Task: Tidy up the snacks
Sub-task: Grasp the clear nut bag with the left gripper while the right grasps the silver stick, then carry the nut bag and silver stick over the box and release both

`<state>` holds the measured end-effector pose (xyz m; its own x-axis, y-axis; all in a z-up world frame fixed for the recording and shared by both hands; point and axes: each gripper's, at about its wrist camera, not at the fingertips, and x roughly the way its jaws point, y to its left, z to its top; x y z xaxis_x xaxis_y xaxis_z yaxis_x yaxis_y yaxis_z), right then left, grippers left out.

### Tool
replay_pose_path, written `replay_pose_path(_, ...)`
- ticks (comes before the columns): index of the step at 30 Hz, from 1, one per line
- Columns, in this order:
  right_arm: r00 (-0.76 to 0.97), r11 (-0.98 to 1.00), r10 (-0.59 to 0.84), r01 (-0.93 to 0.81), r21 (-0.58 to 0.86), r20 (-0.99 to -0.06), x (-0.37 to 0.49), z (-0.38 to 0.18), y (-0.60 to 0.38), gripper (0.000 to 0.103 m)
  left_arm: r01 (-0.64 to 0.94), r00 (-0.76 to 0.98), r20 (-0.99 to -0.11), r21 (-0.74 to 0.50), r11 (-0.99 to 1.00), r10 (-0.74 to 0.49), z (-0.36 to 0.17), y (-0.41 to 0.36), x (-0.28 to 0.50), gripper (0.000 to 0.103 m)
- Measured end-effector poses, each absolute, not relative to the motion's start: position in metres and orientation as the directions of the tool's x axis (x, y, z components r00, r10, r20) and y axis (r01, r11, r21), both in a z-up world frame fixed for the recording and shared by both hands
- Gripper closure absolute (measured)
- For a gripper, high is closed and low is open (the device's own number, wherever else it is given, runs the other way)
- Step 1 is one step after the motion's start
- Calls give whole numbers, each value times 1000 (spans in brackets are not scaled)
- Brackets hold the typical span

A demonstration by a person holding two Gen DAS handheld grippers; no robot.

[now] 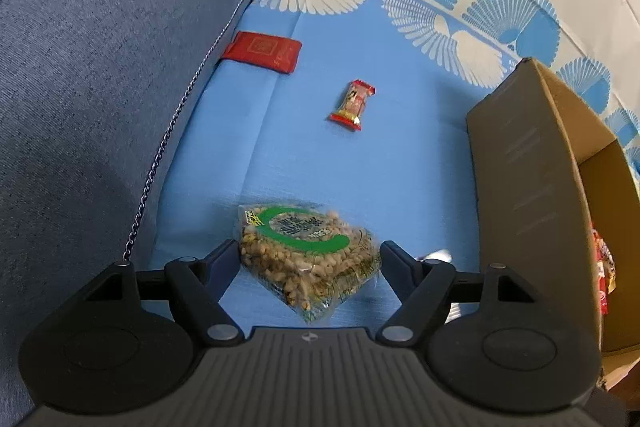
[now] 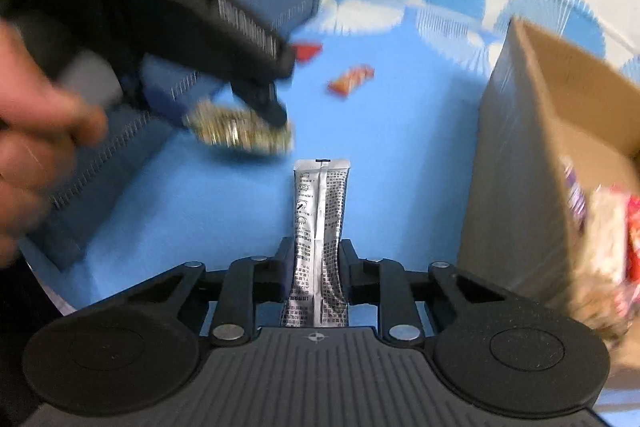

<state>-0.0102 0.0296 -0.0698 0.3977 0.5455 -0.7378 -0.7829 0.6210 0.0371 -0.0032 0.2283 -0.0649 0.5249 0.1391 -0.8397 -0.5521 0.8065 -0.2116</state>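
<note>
My right gripper [image 2: 316, 259] clamps a silver sachet [image 2: 319, 227] for the cardboard box [image 2: 516, 163]; left gripper [image 1: 308, 259], fingers apart, straddles the peanut bag [image 1: 308, 255], closing next.

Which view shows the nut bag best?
Left wrist: the nut bag sits sharp and close between the open left gripper jaws, green label readable. Right wrist shows it only as a motion-blurred patch.

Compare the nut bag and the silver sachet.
The nut bag is clear with a green label, showing its contents; the silver sachet is opaque foil with black print. The nut bag is broad and lumpy; the sachet is a long, narrow, flat strip. The nut bag sits between the open fingers of the left gripper, not yet clamped; the sachet is pinched in the right gripper. Both are over the blue sheet, beside the box.
</note>
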Motion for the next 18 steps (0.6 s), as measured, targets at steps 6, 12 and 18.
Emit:
replay_pose_path(6,473,635,633,-770,62,-613,-13,-26,6,79,-561,561,-811,-224,797,167,-56,228,-5,24)
replay_pose_path(12,523,627,680,-778,38,-514,-17,-2,-13,79,-555,585,-788,-215,804,193,-50,223,-1,24)
replay_pose_path(18,547,615,704,-789,2,-453,-19,11,-30,79,-530,624,-750,-199,824,220,-41,211,6,25)
